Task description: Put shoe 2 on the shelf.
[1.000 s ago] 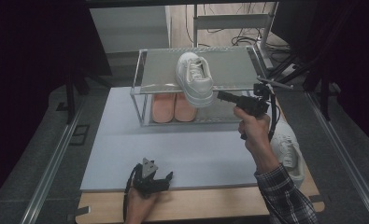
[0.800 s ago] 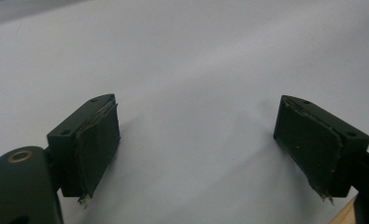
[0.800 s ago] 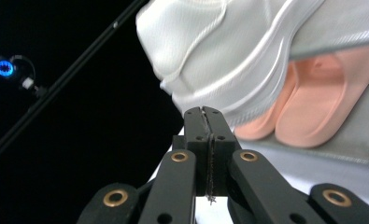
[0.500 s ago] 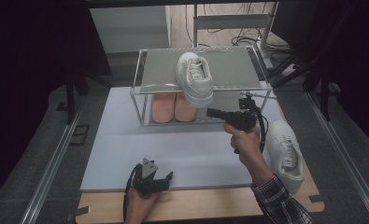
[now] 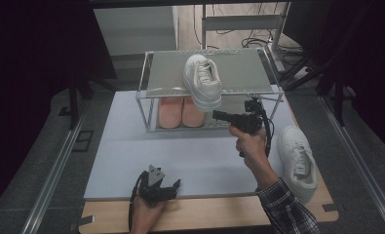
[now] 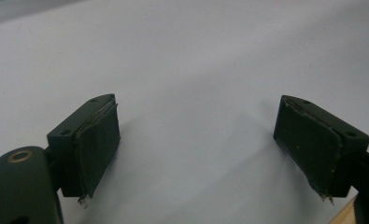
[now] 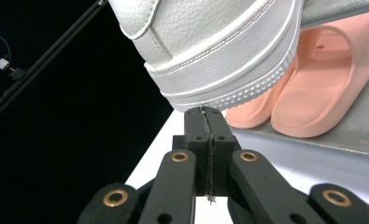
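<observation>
A white sneaker (image 5: 202,80) lies on the top shelf of a metal rack (image 5: 151,92), its toe hanging over the front edge (image 7: 210,51). A pair of pink slippers (image 5: 181,112) (image 7: 308,88) stands on the lower shelf. A second white sneaker (image 5: 297,161) lies on the table at the right. My right gripper (image 5: 215,114) (image 7: 205,114) is shut with nothing in it, pointing left just below the overhanging toe. My left gripper (image 5: 173,186) (image 6: 196,154) rests near the table's front edge, open and empty over the pale mat (image 6: 196,70).
A pale mat (image 5: 131,156) covers the wooden table (image 5: 219,214). Metal rails run along both sides. Cables and stand legs lie beyond the rack at the back.
My right hand has come down and toward me, from beside the top shelf to the level of the lower shelf's front. The left gripper has not moved.
</observation>
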A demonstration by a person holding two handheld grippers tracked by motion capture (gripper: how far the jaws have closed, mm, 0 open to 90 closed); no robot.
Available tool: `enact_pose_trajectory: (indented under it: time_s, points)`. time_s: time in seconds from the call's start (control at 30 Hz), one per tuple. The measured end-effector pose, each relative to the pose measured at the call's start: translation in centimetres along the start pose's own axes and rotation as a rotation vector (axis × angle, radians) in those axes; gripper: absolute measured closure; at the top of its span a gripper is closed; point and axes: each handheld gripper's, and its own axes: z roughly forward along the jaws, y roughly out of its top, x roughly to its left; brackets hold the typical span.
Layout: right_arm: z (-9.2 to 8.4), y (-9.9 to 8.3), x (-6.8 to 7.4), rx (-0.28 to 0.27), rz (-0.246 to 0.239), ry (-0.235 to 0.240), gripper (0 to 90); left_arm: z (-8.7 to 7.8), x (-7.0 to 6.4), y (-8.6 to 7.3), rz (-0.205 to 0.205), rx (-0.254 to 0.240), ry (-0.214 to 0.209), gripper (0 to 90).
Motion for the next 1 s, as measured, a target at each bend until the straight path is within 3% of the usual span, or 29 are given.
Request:
enact_pose_trajectory:
  time_s: [1.0]
  points:
    - [6.3,1.7,0.7,0.03,0.013,-0.009,89.5,0.0,0.0,0.0,-0.001,0.0,0.0,14.6]
